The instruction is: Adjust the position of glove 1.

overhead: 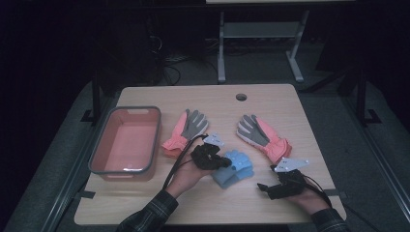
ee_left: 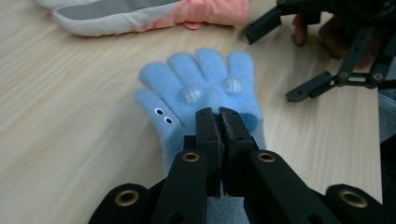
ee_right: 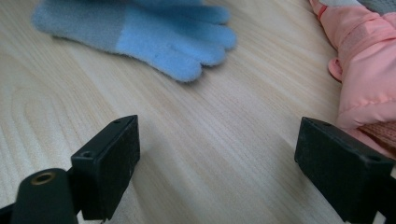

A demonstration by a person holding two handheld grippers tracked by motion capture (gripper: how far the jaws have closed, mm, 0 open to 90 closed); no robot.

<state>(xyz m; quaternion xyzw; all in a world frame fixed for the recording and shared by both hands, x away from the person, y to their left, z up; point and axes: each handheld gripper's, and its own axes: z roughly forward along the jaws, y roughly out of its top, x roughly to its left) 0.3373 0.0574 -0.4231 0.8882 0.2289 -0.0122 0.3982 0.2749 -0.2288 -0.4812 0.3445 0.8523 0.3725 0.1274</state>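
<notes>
The left tongs are pinched shut on just a thin fold of the blue glove at mid-frame on the table, so it may well slip free if lifted, while the right tongs sit wide apart, lower right.

You will find no legible text, label, brand mark, number or sign anywhere in these frames. The only marking is pictorial, not lettering: two small printed eyes on the thumb side of the blue glove, seen in the left gripper view. The two whitish patches on its palm are too blurred for you to read as characters.
</notes>
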